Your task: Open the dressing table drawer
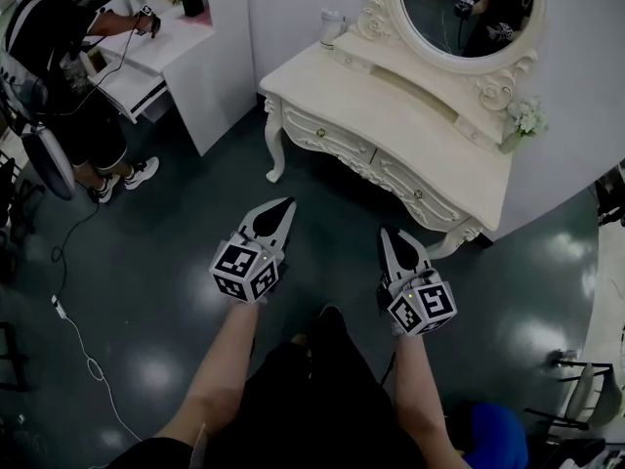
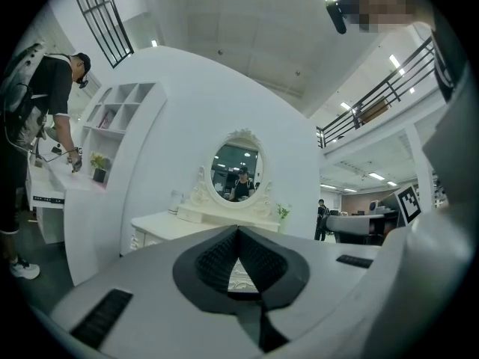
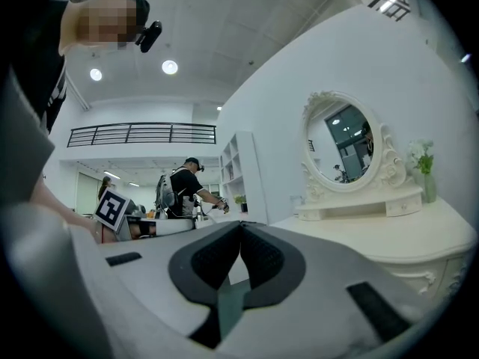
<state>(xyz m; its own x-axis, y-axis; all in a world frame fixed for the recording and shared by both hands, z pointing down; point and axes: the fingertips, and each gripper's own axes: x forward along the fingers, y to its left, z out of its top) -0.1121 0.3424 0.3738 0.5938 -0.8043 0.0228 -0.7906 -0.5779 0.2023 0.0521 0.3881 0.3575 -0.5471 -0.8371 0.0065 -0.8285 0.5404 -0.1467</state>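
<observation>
Dressing table drawer (image 1: 330, 137): shut, well ahead of you. Left tongs (image 1: 285, 206) and right tongs (image 1: 387, 233): both closed, empty. Step in hand looks like the approach; next you must close in and part one pair.

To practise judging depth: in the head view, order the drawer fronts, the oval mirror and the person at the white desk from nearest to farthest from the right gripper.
1. Drawer fronts, just ahead of the right gripper.
2. Oval mirror, behind the tabletop.
3. Person, far left.
</observation>
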